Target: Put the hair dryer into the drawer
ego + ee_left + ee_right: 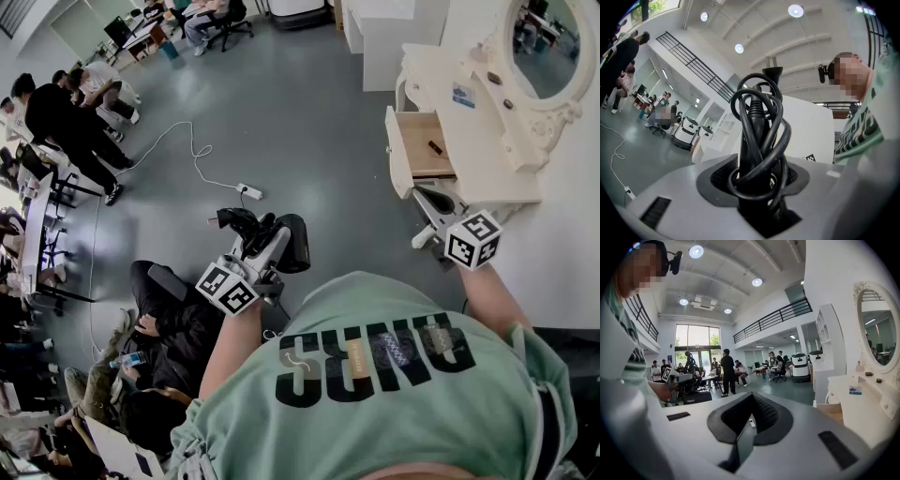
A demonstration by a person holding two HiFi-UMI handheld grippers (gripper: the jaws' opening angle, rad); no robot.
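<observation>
The black hair dryer [284, 242], its cord wound round the handle [757, 140], is held out over the grey floor at my left. My left gripper [265, 247] is shut on that handle, which rises between its jaws [761, 206]. At the right a white dressing table [469, 122] has its wooden drawer [417, 141] pulled open, with one small dark item lying inside. My right gripper [436, 208] hovers just below the drawer's front, jaws together and nothing between them [745, 437]. The drawer [832, 411] shows to the right of those jaws.
An oval mirror [548, 47] stands on the dressing table, with small items on the top. A power strip [248, 190] with a white cable lies on the floor. Several people sit at desks on the left, and one person [169, 319] sits close by my left arm.
</observation>
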